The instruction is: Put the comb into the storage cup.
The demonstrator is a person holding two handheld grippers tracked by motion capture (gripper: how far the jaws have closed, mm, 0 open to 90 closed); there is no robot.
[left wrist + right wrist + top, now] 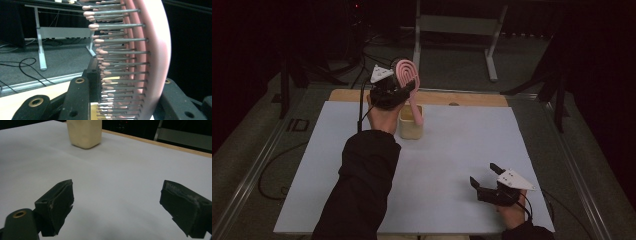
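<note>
Up at the far side of the desk, the left gripper has its jaws clamped on the head of a pink hairbrush, held raised above a cream cup. From the high view the brush's handle points down into the cup's mouth; whether it touches the cup cannot be told. Seen from the left gripper view, the hairbrush stands upright between the black jaws, its rows of grey bristles with pink tips pointing left. Near the desk's front right corner, the right gripper hovers low with its jaws wide apart and nothing between them. Its own view looks across the white sheet toward the cup, well apart from it.
</note>
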